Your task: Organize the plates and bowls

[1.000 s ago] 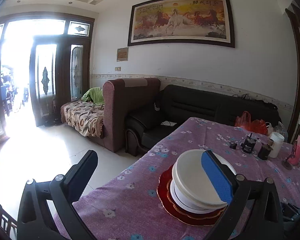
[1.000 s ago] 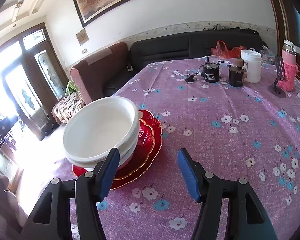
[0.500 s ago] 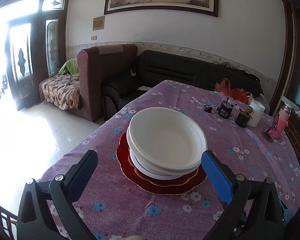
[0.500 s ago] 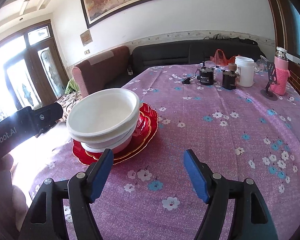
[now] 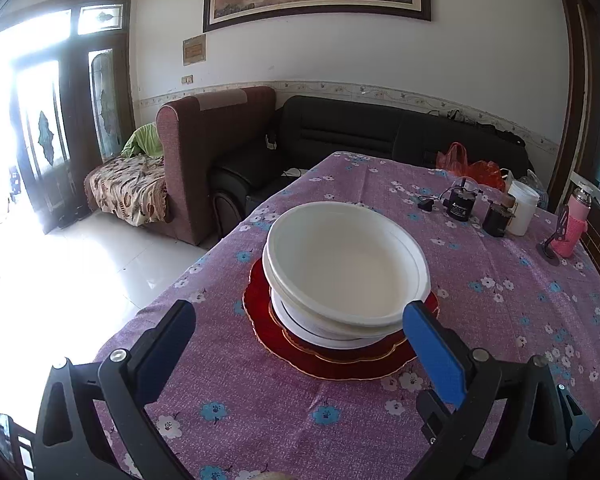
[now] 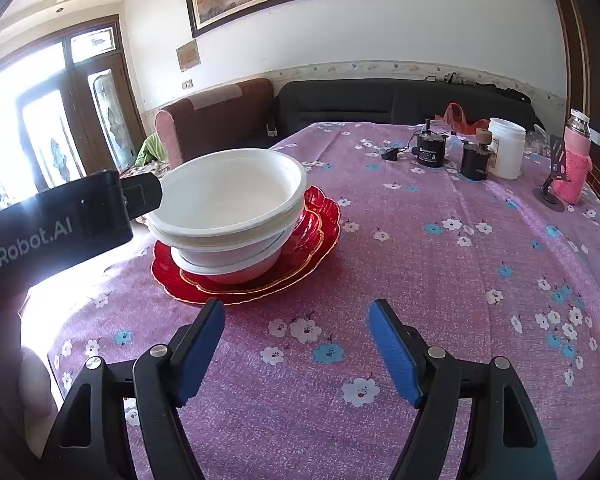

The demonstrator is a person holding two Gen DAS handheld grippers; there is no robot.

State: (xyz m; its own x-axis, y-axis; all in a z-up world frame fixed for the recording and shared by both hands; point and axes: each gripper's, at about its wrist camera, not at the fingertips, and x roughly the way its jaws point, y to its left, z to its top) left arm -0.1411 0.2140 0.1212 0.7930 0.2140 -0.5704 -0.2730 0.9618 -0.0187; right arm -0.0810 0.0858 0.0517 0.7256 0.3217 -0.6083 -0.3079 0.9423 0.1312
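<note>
**Bowls stacked on red plates, both grippers empty**

While the white bowls (image 5: 346,264) sat nested one inside another on the red plates (image 5: 332,354), neither gripper held anything. That stack stood near the left edge of the surface (image 5: 500,304), which was covered in a purple cloth with blue and white flowers. Gold trim edged the scalloped plates, and the upper bowls sat slightly off-centre on the lowest one.

Seen from its own camera, the left gripper (image 5: 300,350) had its jaws spread wide, with the right blue pad overlapping the near rim of the stack; whether it touched could not be told. In the right wrist view the left gripper (image 6: 100,208) reached in from the left, its black tip level with the top bowl's rim.

Over bare cloth just in front of the plates, the right gripper (image 6: 296,350) had its jaws spread too.

At the far right of the surface stood a white jar (image 6: 506,152), two small dark containers (image 6: 432,150), and a pink bottle (image 6: 574,160). A maroon armchair (image 5: 216,148) and a black sofa (image 5: 380,132) stood behind.
</note>
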